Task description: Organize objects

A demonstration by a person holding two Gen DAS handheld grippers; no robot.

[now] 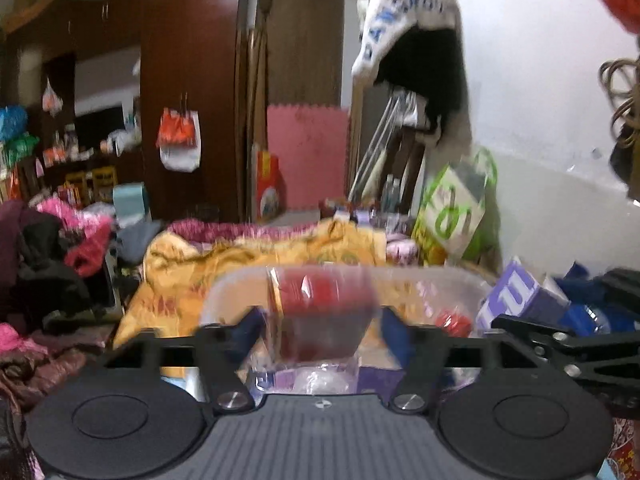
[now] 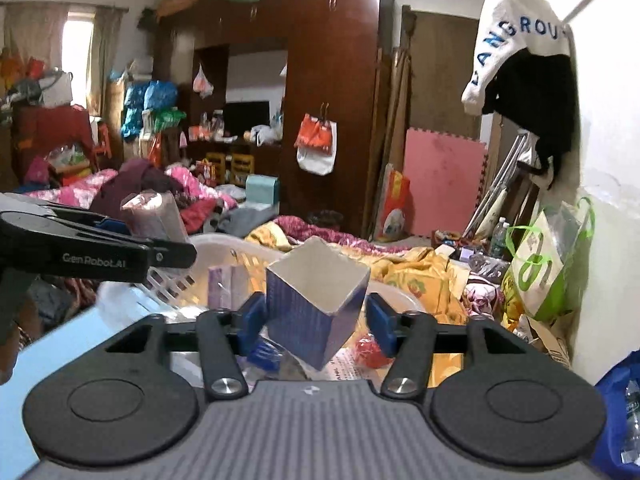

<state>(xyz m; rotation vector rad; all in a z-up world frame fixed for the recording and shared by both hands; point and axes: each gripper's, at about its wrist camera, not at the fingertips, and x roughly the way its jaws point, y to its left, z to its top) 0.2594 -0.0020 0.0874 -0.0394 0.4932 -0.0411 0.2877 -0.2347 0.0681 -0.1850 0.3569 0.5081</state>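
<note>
Messy bedroom, bed piled high | my left gripper (image 1: 316, 330) pinches a red packet (image 1: 320, 316) over the clear tub (image 1: 460, 280) | my right gripper (image 2: 316, 318) is spread around a blue box (image 2: 316, 304), corner touching | box could slip.

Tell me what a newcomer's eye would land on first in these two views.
First, the open blue box tilted between the right tongs, and the blurred red packet between the left tongs over a clear tub. Then the white cloth with blue letters hanging upper right.
</note>
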